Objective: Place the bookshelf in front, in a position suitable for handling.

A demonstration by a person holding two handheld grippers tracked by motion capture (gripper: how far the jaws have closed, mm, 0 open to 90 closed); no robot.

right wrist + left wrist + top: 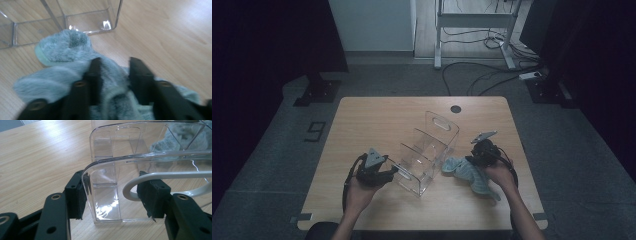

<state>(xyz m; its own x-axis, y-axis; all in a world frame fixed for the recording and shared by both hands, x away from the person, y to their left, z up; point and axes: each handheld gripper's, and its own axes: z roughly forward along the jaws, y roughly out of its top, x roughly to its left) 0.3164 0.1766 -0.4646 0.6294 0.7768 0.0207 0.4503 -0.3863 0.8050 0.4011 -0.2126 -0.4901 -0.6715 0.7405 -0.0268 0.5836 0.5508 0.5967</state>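
Note:
A clear acrylic organizer (428, 150) with dividers and a handle slot stands at the table's middle. My left gripper (392, 171) holds its near end wall. In the left gripper view the jaws (115, 195) bracket that wall (105, 190), one pad on its outer edge and the other at the slot's rim. A fuzzy teal cloth (469, 176) lies crumpled right of the organizer. My right gripper (478, 156) stands over the cloth. In the right gripper view its jaws (115, 62) are apart, with the cloth (62, 50) under and between them, beside the organizer (87, 22).
The wooden table (372, 125) has a round cable hole (455, 108) near its far edge. Bare wood lies left of and behind the organizer. Beyond the table are cables (492, 75) on the floor and a metal desk frame (472, 22).

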